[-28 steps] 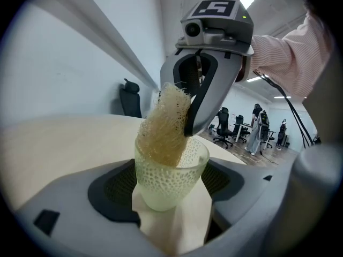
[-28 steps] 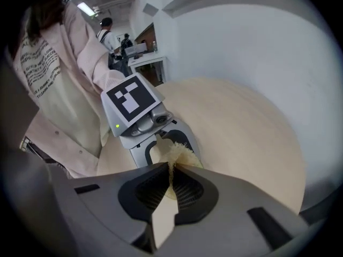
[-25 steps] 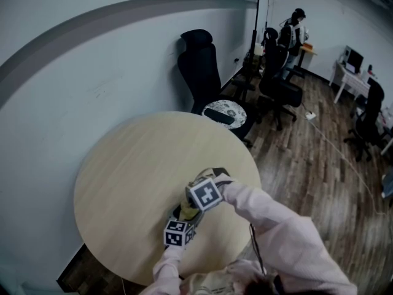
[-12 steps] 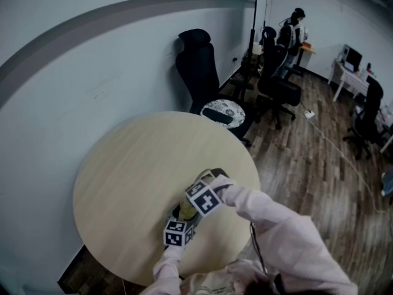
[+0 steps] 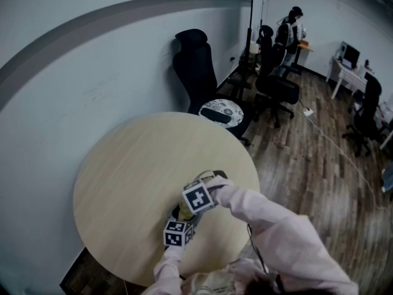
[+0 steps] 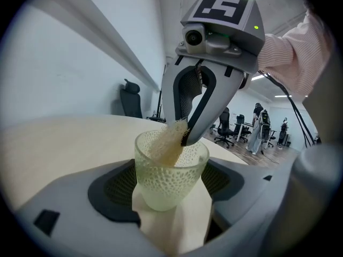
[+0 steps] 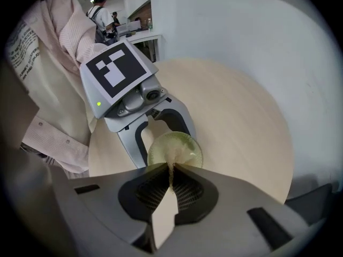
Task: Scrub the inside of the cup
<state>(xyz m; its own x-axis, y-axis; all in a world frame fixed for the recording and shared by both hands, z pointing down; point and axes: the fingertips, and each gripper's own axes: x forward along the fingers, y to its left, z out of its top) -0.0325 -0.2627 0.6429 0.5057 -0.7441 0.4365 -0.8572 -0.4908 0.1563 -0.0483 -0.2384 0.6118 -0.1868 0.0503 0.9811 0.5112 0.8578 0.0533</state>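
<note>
Pale tan fibre, a scrub pad, pinched between the nearly closed jaws of the right gripper and thrust down past the rim of the cup, at the centre of the left gripper view. Compared with a second ago: shifted slightly leftward in the head view and turned a little about its own axis, marker cube at a new slant. No real travel otherwise. Read as one twist of a scrubbing stroke, pad dragged round the inner wall rather than drawn out.

Steady over the same interval, the left gripper: jaws spread wide, pads pressed on opposite sides of the dimpled pale-green glass, bracing against the twist. Cup upright, mouth up, low and centre in the head view, near the close edge of the round tabletop. Standing on the wood or held just above: impossible to say.

Pad seemingly high in the cup, so probably more strokes and a deeper push needed before calling the inside clean. Pink sleeve trailing off to the lower right.
</note>
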